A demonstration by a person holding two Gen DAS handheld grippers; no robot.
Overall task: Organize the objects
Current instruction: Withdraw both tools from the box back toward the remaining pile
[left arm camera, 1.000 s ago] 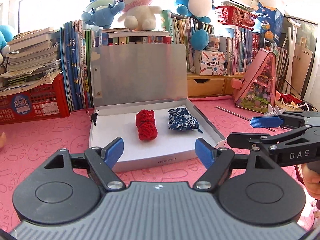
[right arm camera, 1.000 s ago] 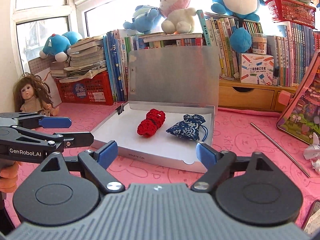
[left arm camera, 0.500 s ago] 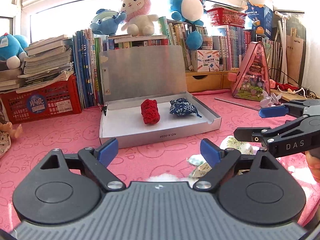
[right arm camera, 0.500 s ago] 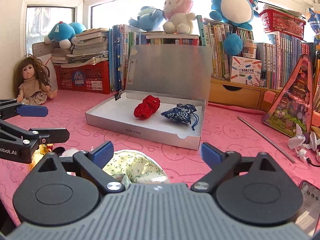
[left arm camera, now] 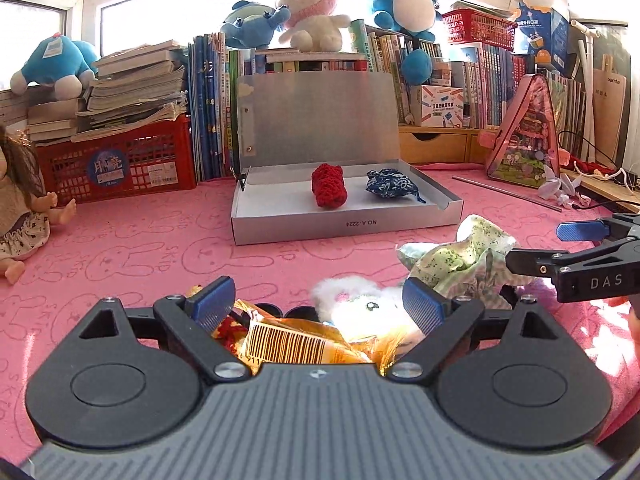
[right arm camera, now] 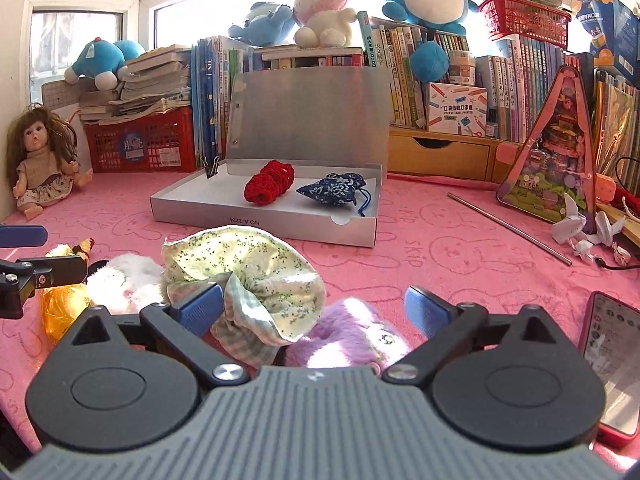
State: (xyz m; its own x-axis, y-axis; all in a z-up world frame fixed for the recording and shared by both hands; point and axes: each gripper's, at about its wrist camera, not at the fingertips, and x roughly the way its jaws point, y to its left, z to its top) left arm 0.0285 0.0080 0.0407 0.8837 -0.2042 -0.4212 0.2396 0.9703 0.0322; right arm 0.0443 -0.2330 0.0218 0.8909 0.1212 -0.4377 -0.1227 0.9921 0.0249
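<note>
Pink bunny-print cloth (right arm camera: 440,248) covers the table, and on it a shallow silver cardboard box (right arm camera: 256,220) with its lid propped upright is seen well ahead of both tools. Inside the box, a red crocheted roll (right arm camera: 269,182) and a blue-and-white patterned drawstring pouch (right arm camera: 332,190) lie side by side, close together; whether they touch cannot be told.

The loose items are heaped close in, near the tools. The left gripper (left arm camera: 318,306) is held spread wide over a crinkled gold foil packet with a barcode (left arm camera: 292,346), which lies directly between and below its blue pads, with a white plush toy (left arm camera: 360,304) just to the right of it. The right gripper (right arm camera: 314,308) is likewise spread, nothing pinched; a floral green-and-cream fabric pouch (right arm camera: 244,268) lies against its left pad, and a lilac plush toy (right arm camera: 352,334) sits between the fingers, low in the view.

The foil packet is judged nearest to the left tool, the lilac plush and fabric pouch to the right. The fabric pouch appears limp and crumpled, its long axis running roughly across the right tool's view, its mouth gathered toward the left pad. It is likely to sag when lifted. Free floor is left in the box to the left of the red roll, straight ahead of the heap.

A doll (right arm camera: 42,160) sits at the far left, and a phone in a pink case (right arm camera: 612,360) lies at the right edge.
</note>
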